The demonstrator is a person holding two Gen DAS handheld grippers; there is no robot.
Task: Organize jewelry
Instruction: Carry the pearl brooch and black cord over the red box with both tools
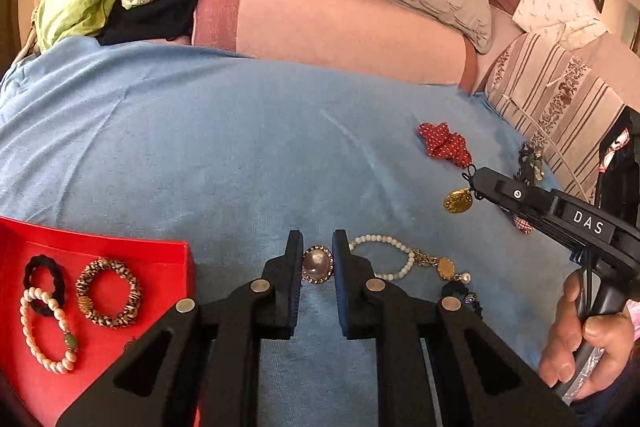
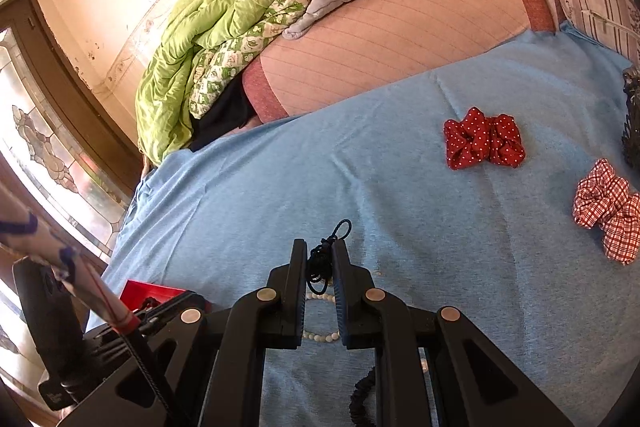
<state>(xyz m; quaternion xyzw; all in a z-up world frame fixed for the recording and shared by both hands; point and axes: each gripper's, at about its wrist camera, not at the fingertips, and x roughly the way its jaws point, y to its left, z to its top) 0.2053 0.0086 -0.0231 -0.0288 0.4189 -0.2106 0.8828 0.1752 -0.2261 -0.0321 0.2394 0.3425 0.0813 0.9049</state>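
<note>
Where left gripper clasps brooch, lower rim (hidden)

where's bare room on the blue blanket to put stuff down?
Free: the wide blue blanket stretch between red tray, pink sheet and red dotted scrunchie. Crowded: near edge by the white bead bracelet and gold locket; tray's left side holds bracelets.

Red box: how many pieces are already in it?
3 in the red box: a black hair tie at its far left, a pearl bracelet overlapping it, a leopard-print bracelet beside them. The left gripper hides the box's near corner.
</note>
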